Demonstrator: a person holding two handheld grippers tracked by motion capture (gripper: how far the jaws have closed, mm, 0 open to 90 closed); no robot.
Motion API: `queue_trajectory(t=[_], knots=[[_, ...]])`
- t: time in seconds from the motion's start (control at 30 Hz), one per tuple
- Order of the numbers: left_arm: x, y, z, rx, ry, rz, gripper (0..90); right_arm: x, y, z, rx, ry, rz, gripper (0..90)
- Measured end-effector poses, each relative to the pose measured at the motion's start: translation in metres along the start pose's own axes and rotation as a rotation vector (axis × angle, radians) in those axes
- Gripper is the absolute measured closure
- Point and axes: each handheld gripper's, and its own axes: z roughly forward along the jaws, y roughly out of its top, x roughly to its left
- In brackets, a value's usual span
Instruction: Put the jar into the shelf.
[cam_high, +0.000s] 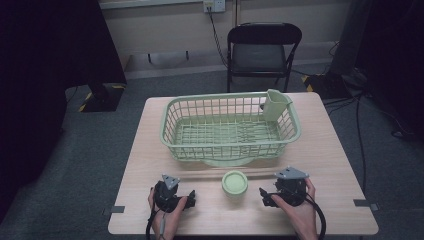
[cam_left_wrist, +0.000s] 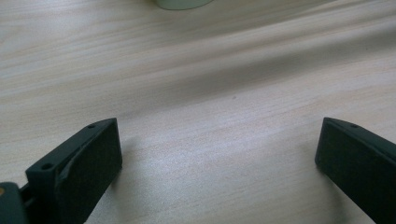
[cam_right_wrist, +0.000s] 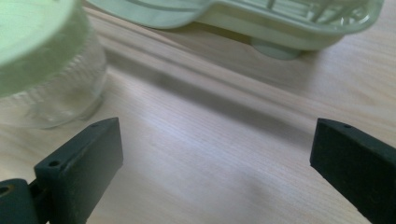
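Tools spread beside the green-lidded jar

Your left tool (cam_high: 191, 196) and right tool (cam_high: 263, 194) both rest on the desk (cam_high: 325, 165) with jaws spread wide, pinching nothing. Between them stands the jar (cam_high: 234, 182), clear glass under a pale green lid, apart from both. Behind it sits the green basket (cam_high: 172, 127), a cup-like holder (cam_high: 276, 104) clipped at its far right corner.
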Motion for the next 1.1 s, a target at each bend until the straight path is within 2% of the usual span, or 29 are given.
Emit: queue_trajectory(t=[0.07,0.1,0.37,0.5,0.53,0.6,0.67,0.87,0.93,1.1], knots=[[0.000,0.000,0.000,0.000,0.000,0.001,0.1,0.002,0.002,-0.001,0.001,0.006,-0.004,2.8],[0.000,0.000,0.000,0.000,0.000,0.000,0.1,0.004,0.005,-0.004,0.006,0.026,-0.009,2.9],[0.000,0.000,0.000,0.001,0.000,0.001,0.1,0.014,0.018,-0.016,-0.009,0.094,-0.052,2.9],[0.000,0.000,0.000,0.000,0.000,0.000,0.1,0.017,0.023,-0.020,-0.013,0.112,-0.067,2.9],[0.000,0.000,0.000,0.000,0.000,0.000,0.0,0.019,0.026,-0.023,-0.014,0.145,-0.077,2.8],[0.000,0.000,0.000,0.000,0.000,0.000,0.1,0.020,0.027,-0.024,-0.014,0.161,-0.079,2.8],[0.000,0.000,0.000,0.000,0.000,0.000,0.1,0.023,0.032,-0.025,-0.007,0.172,-0.101,2.4],[0.000,0.000,0.000,0.000,0.000,0.000,0.1,0.036,0.048,-0.021,-0.003,0.216,-0.160,2.8],[0.000,0.000,0.000,0.000,0.000,0.000,0.1,0.036,0.048,-0.021,-0.003,0.216,-0.160,2.8],[0.000,0.000,0.000,0.000,0.000,0.000,0.1,0.051,0.063,-0.011,0.035,0.268,-0.224,2.7]])
